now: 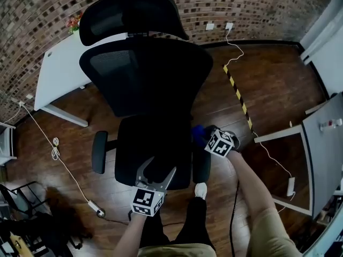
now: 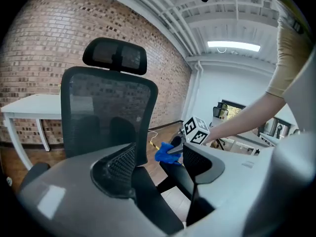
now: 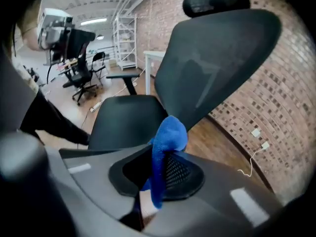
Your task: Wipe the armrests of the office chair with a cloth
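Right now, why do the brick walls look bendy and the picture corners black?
Head view: a wide lens bends the brick wall and darkens the corners. Left gripper view: the ceiling light glares white; the edges go black. Right gripper view: the blue cloth sits close and looks soft; the bricks bow.

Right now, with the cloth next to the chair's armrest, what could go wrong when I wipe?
The blue cloth sits bunched in the right gripper, so bare jaw tips may scrape the armrest beside it. The left gripper is open and holds nothing, so the office chair may swivel away under pressure.
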Action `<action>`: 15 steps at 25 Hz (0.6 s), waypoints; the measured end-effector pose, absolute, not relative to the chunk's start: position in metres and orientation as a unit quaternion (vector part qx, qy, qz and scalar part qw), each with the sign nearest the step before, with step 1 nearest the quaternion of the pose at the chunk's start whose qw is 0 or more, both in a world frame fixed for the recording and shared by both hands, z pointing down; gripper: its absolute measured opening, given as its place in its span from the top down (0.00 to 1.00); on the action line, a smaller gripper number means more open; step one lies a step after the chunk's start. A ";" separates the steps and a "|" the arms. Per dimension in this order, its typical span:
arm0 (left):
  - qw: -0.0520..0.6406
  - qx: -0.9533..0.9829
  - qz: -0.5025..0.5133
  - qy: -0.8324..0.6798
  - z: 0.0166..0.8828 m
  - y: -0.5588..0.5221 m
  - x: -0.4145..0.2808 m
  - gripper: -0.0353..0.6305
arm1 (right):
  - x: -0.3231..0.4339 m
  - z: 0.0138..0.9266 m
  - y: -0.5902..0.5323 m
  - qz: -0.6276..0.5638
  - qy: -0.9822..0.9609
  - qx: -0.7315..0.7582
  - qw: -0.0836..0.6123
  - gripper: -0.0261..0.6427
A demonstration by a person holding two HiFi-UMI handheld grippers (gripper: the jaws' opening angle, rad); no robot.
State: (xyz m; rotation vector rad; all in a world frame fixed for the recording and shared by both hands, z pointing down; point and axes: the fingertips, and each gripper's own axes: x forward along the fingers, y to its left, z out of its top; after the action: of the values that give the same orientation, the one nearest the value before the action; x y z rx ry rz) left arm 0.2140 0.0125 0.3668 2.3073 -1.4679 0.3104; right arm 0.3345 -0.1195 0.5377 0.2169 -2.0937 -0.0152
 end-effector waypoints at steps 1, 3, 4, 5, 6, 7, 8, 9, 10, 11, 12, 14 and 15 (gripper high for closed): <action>0.195 0.822 0.110 -0.523 0.370 0.009 0.211 0.52 | 0.332 0.547 -0.115 -0.015 -0.858 0.068 0.509 0.91; 0.201 0.820 0.108 -0.524 0.375 0.005 0.207 0.52 | 0.327 0.557 -0.097 -0.022 -0.856 0.029 0.515 0.91; 0.205 0.819 0.106 -0.525 0.377 0.005 0.206 0.52 | 0.326 0.559 -0.082 -0.019 -0.857 0.008 0.515 0.91; 0.209 0.818 0.104 -0.526 0.378 0.004 0.206 0.52 | 0.327 0.561 -0.064 -0.016 -0.855 -0.018 0.518 0.91; 0.211 0.817 0.102 -0.527 0.379 0.003 0.206 0.52 | 0.331 0.562 -0.043 -0.017 -0.851 -0.046 0.523 0.91; 0.213 0.817 0.102 -0.527 0.379 0.002 0.207 0.52 | 0.335 0.565 -0.020 -0.023 -0.844 -0.073 0.531 0.91; 0.214 0.816 0.101 -0.527 0.379 0.002 0.208 0.52 | 0.339 0.566 0.004 -0.031 -0.838 -0.094 0.536 0.91; 0.216 0.816 0.101 -0.527 0.379 0.003 0.208 0.52 | 0.343 0.567 0.026 -0.034 -0.836 -0.107 0.537 0.91; 0.217 0.816 0.101 -0.526 0.379 0.003 0.209 0.52 | 0.345 0.566 0.048 -0.025 -0.838 -0.116 0.533 0.91; 0.219 0.816 0.100 -0.526 0.379 0.003 0.210 0.52 | 0.347 0.565 0.068 -0.011 -0.842 -0.123 0.526 0.91; 0.220 0.816 0.099 -0.525 0.380 0.001 0.212 0.52 | 0.349 0.563 0.087 0.006 -0.845 -0.131 0.518 0.91; 0.223 0.815 0.097 -0.526 0.381 -0.002 0.214 0.52 | 0.355 0.560 0.121 0.039 -0.844 -0.157 0.511 0.91; 0.224 0.815 0.097 -0.526 0.381 -0.004 0.215 0.52 | 0.361 0.559 0.136 0.055 -0.836 -0.178 0.517 0.91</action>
State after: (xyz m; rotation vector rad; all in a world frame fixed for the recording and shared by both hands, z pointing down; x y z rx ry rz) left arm 0.2148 -0.0038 0.3809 2.2497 -1.4508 0.2666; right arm 0.3609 0.1355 0.5593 -0.4278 -2.0062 0.1323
